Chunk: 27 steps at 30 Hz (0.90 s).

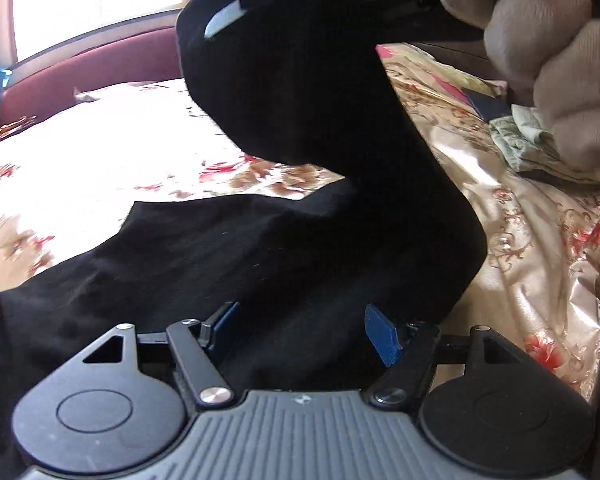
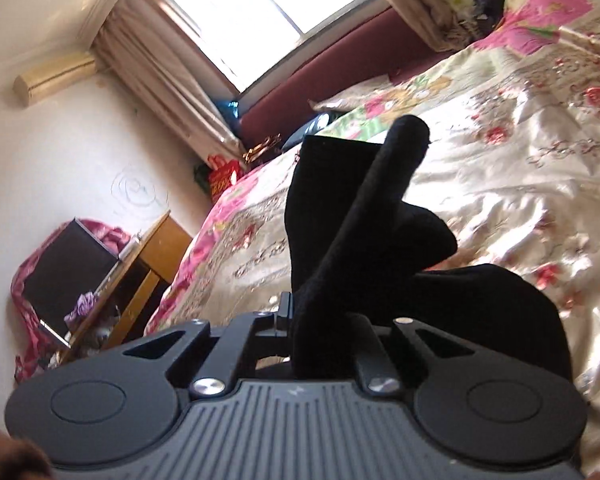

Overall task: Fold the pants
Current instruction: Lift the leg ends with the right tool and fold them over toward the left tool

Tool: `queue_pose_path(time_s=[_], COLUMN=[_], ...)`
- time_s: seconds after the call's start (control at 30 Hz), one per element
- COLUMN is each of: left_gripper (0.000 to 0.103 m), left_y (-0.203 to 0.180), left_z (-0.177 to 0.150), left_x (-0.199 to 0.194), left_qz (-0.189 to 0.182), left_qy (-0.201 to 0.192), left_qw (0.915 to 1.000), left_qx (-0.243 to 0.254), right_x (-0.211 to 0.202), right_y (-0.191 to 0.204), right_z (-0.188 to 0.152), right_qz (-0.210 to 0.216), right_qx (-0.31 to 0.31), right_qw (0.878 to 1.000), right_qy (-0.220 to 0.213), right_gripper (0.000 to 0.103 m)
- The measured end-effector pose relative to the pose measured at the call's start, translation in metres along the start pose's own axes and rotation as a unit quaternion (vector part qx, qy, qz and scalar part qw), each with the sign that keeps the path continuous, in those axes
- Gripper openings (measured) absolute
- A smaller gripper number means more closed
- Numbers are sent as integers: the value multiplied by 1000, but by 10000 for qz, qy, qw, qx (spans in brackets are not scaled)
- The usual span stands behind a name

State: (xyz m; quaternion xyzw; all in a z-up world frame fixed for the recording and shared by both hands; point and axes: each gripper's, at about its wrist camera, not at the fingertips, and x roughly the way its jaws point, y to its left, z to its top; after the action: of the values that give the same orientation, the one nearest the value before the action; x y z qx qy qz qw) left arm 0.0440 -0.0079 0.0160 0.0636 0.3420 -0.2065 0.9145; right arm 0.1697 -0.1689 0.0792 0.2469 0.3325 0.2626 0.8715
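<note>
Floral bedspread (image 1: 100,152) underlies black pants (image 1: 300,160); right tongs (image 2: 324,336) clench them, left tongs (image 1: 304,328) spread.

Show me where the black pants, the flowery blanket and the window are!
black pants (image 1: 228,248), left wrist view, flat part on the bed.
flowery blanket (image 2: 520,184), right wrist view, shiny bare top.
window (image 2: 260,12), right wrist view, bright glass.

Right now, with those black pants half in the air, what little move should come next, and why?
Probably carry the raised pants leg forward and lower it onto the part lying on the bedspread. The right gripper is clamped on lifted cloth, while the left gripper sits open over the flat part.
</note>
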Motion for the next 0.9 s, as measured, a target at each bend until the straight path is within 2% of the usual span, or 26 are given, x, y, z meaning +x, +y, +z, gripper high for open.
queue_pose_path(time_s=[0.07,0.17,0.3,0.37,0.43,0.57,0.63,0.73,0.8,0.9], left_gripper=[82,82,82,82,82,82,82,83,85,85], left_y=[20,47,80,94,101,103,100,99,98,101], left_z=[-11,-30,-60,-71,-76,-83,-83,-87,-87,-86], left_x=[-15,-34,-57,-66,-72,-76,-77,-82,-81,-82], left_qz=[73,311,523,483,469,708,693,705,721,730], left_qy=[-79,-106,-83,-87,-195,-209,-193,-231,-199,-146], left_qw=[9995,9971,9900,9839,9794,9767,9773,9787,9795,9808], left_qx=[-304,-685,-1311,-1720,-1956,-2015,-1991,-1913,-1868,-1803], right_x=[25,59,99,106,113,121,132,138,135,130], right_y=[27,65,104,121,143,163,171,175,179,189], right_z=[-18,-46,-79,-94,-109,-126,-134,-144,-151,-164], right_qz=[-65,-267,-302,-291,-314,-264,-159,-43,58,111], right_qx=[-414,-1223,-1950,-2317,-2880,-3697,-4008,-4289,-4554,-5093], right_qw=[9987,9896,9731,9642,9490,9198,9037,8870,8741,8483], right_qy=[301,702,1187,1257,1242,1292,1498,1708,1692,1449], right_gripper=[8,8,8,8,8,8,9,18,23,23])
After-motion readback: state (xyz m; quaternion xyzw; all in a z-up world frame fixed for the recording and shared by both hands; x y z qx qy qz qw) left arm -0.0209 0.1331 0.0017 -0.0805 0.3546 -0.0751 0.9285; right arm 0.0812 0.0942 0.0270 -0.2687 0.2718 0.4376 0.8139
